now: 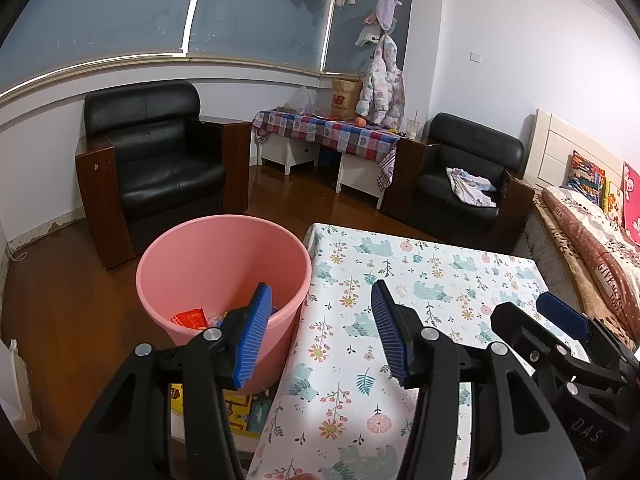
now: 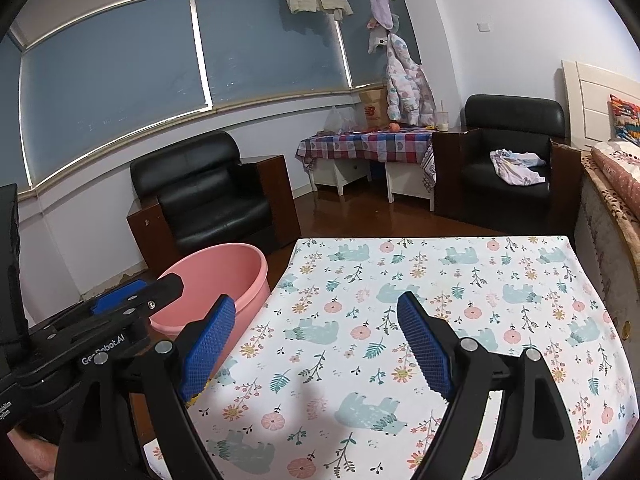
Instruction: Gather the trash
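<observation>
Left hand-held gripper (image 1: 320, 332) and right hand-held gripper (image 2: 320, 344): we are holding both wide and empty over the bare bench (image 2: 440, 280). Trash (image 1: 192, 317), seemingly light crinkly wrappers best pinched by an edge, is lying inside the pink bin (image 1: 224, 248).

Left gripper (image 1: 320, 336) jaws spread wide, nothing between them; left finger (image 1: 252, 340) over pink bucket (image 1: 180, 264), right finger over floral tablecloth (image 1: 432, 276); bucket on wood floor, just beside table edge; red wrapper (image 1: 190, 317) and other scraps lie in its bottom; right gripper (image 1: 560, 320) at far right, over the table; black armchair (image 1: 156, 160) behind bucket.
</observation>
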